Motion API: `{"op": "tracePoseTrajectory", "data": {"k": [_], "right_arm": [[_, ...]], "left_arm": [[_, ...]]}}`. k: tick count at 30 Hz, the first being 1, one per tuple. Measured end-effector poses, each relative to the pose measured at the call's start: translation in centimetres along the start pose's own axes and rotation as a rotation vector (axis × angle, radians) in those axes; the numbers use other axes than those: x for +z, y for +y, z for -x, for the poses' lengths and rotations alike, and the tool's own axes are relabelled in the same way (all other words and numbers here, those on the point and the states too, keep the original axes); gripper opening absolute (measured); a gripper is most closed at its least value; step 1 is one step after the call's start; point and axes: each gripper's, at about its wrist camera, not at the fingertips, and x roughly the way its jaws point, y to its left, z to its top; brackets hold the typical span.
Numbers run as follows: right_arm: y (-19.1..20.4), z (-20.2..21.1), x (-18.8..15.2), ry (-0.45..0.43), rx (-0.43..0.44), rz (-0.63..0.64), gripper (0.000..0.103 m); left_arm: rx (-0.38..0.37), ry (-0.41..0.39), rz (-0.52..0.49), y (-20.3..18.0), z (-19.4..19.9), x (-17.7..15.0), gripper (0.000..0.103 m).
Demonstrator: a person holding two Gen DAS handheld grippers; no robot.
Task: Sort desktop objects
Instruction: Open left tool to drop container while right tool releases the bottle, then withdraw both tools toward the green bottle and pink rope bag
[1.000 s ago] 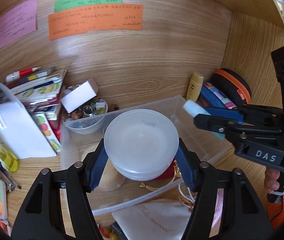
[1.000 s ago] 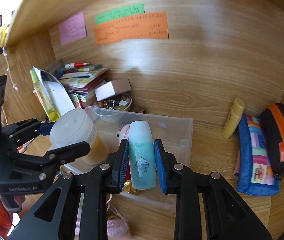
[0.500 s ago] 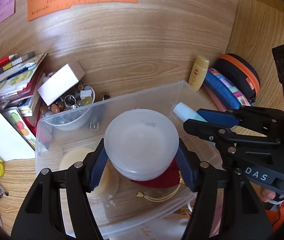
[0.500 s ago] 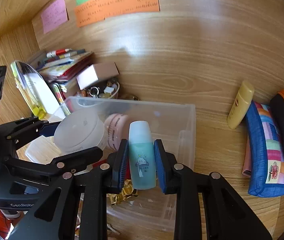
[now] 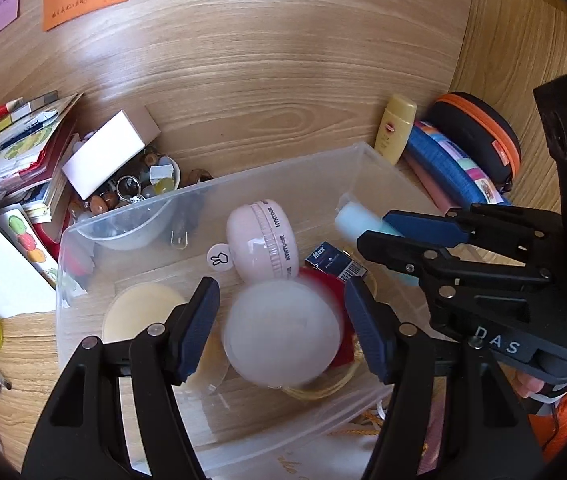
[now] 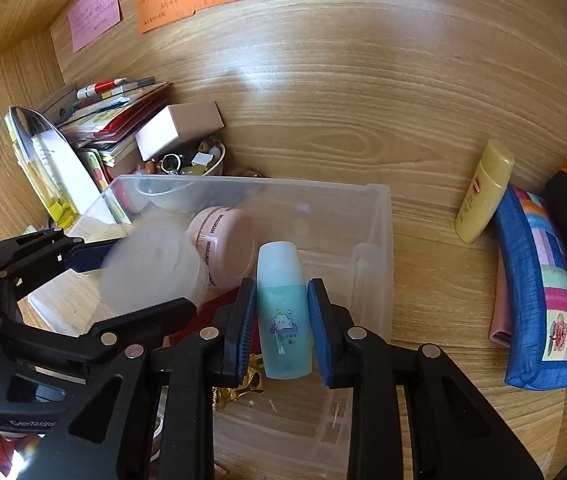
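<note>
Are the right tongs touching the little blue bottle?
Touching. In the right wrist view, both blue pads of the right tongs press against the sides of the blue bottle, with no gap on either side.

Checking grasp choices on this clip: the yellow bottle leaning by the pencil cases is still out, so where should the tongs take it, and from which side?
Take the yellow bottle across its narrow mid-body, coming from above on the open desk side. It lies tilted, cap toward the back wall, with the blue pencil case close against its other side.

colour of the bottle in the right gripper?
Translucent teal-green bottle with a paler frosted cap and a small cloud cartoon; clearest in the right wrist view.
</note>
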Motion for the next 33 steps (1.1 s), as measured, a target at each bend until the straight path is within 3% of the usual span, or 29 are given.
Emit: {"op": "tracePoseTrajectory", "data": {"k": [7,9,12,17,22,25,33], "right_arm": [[0.2,0.4,0.1,-0.013,0.008,0.002,0.029],[0.1,0.5,0.2,-0.017,0.01,-0.004,0.034],[-0.2,1.2,0.2,-0.04,0.005,-0.01,0.046],[-0.6,3.7,0.7,-0.11,-0.029,-0.007,0.07],[-0.5,6.4,0.6,-0.16,-0.041,-0.011,0.073],[0.0,7.7,0.2,-0.177,-0.053,-0.001,0.084],[2.6,11.2,-2.1,-0.226,-0.067,0.049,0.084]], "left_arm": [[0.022,-0.008,0.005,0.3,0.6,0.1,0.065],[0.032,-0.02,0.004,0.5,1.1,0.1,0.068],[0.061,-0.039,0.013,0.7,2.2,0.1,0.081],[0.087,-0.061,0.019,0.9,4.2,-0.2,0.083],[0.111,-0.093,0.033,1.2,6.6,-0.8,0.093],[0.109,-0.11,0.044,1.0,8.3,-1.4,0.095],[0.06,-0.165,0.119,0.8,11.7,-4.3,0.098]]}}
